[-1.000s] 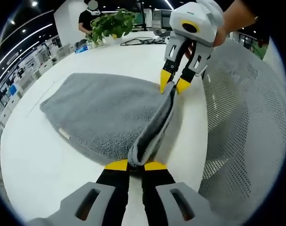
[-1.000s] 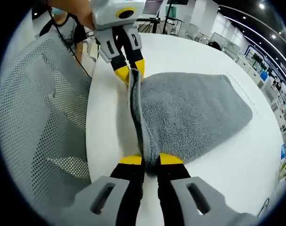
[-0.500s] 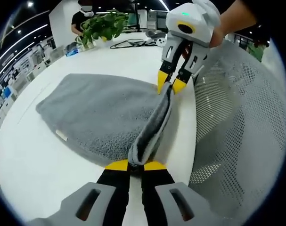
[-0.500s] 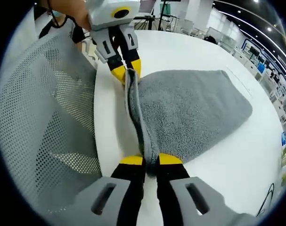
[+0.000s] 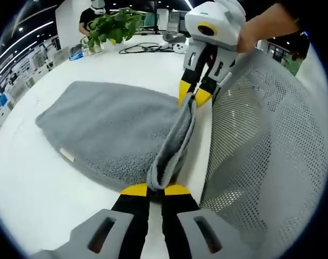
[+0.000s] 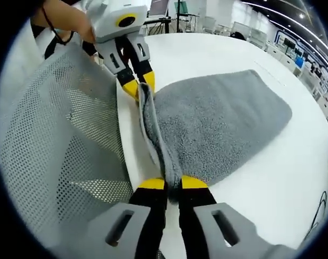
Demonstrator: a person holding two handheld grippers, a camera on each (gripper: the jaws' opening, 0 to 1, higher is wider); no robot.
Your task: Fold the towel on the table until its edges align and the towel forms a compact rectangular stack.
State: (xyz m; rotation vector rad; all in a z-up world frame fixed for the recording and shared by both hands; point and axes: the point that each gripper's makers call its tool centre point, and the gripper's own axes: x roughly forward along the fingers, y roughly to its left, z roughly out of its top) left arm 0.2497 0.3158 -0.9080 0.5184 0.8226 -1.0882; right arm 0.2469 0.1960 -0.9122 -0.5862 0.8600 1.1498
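A grey towel [image 5: 115, 129] is spread on a white round desk [image 5: 39, 194], its main part lying flat and reaching toward the far side of the desk. One long edge of the towel is lifted off the desk and stretched into a raised ridge between the two tongs.

In the left gripper view, the left tongs [image 5: 155, 189] are seen at the near end of that ridge, their yellow tips closed tightly on the towel's corner. The right tongs [image 5: 188, 96] are seen at the far end, held by a hand [image 5: 261, 27], their yellow tips pinched narrow on the other corner of the same edge.

In the right gripper view, the right tongs [image 6: 173, 183] are clamped on the towel [image 6: 218, 124] at the near end, and the left tongs [image 6: 139, 86] are pinched on it at the far end. A white mesh chair back [image 6: 61, 145] is pressed close against the desk [image 6: 282, 178] beside the lifted edge.

A potted plant [image 5: 108, 28] and a black cable [image 5: 145, 47] are placed at the far side of the desk.
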